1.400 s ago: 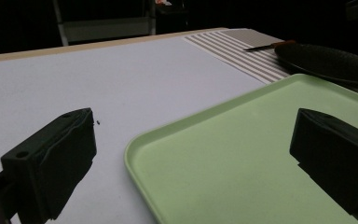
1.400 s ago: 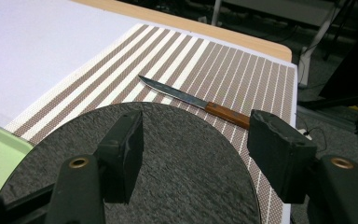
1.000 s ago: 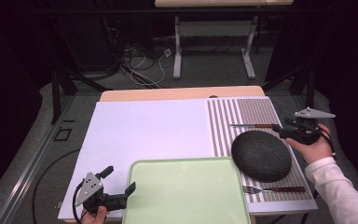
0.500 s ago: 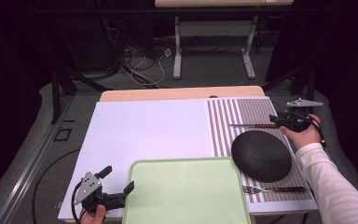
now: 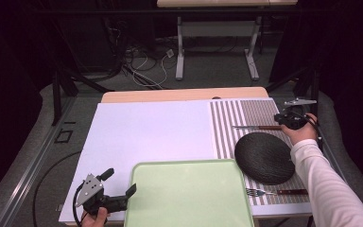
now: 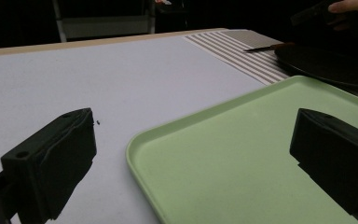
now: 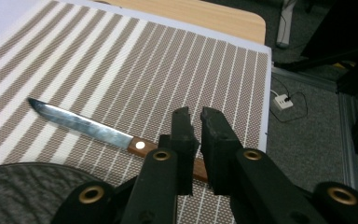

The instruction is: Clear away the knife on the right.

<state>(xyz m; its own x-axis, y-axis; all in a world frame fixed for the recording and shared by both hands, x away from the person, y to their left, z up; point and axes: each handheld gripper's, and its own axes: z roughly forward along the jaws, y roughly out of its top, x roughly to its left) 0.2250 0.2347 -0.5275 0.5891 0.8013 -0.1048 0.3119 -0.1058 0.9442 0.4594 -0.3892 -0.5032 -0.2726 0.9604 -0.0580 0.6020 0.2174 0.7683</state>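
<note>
While the right gripper (image 7: 195, 122) hangs over the knife (image 7: 98, 131) handle on the striped mat (image 5: 250, 111), far right of the worktop, its jaws sit nearly clenched w/ a slim gap, prob. not gripping yet. Left gripper (image 5: 121, 186), near left, jaws released wide beside green tray (image 5: 189, 198). Dark plate (image 5: 263, 157) betw. knife & fork (image 5: 276, 192).

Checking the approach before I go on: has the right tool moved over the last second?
Yes. The right tool has moved away from the dark plate, toward the table's far edge, to the knife handle.
</note>
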